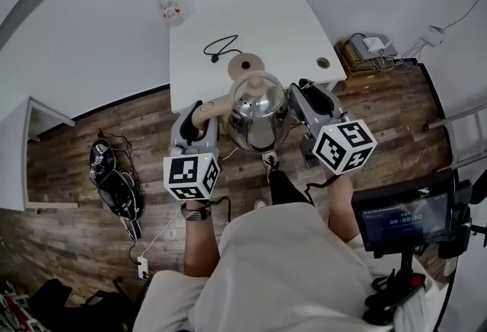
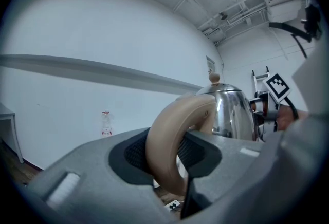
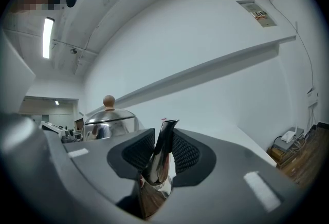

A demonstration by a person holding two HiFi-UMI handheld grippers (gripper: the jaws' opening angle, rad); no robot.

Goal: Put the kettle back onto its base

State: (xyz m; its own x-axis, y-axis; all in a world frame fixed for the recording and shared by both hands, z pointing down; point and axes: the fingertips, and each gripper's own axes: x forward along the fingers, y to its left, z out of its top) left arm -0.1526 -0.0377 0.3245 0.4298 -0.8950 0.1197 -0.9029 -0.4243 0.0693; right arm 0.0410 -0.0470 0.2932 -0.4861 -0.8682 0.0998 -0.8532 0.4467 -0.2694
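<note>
The kettle [image 1: 259, 113], shiny steel, hangs in the air at the near edge of the white tabletop [image 1: 289, 33], seemingly just short of it. The left hand-held gripper [image 2: 167, 153] clamps its tan handle [image 2: 172, 125]. The right hand-held gripper [image 3: 162, 152] pinches its spout [image 3: 165, 133]. Farther on, the round base [image 1: 245, 65] lies on the tabletop, with its black cord [image 1: 221, 46] beyond.

Between the left gripper [image 1: 207, 111] and the right gripper [image 1: 298, 98], the kettle [image 1: 259, 113] fills the gap. Just ahead of it the base [image 1: 245, 65] lies near the counter [image 1: 281, 26] edge, with a cord [image 1: 219, 47] looped beside it, ahead of the left gripper. A bottle [image 1: 169, 7] stands far ahead to the left, well apart. Ahead of the right gripper the counter is open, apart from a small grommet [image 1: 323, 62].
</note>
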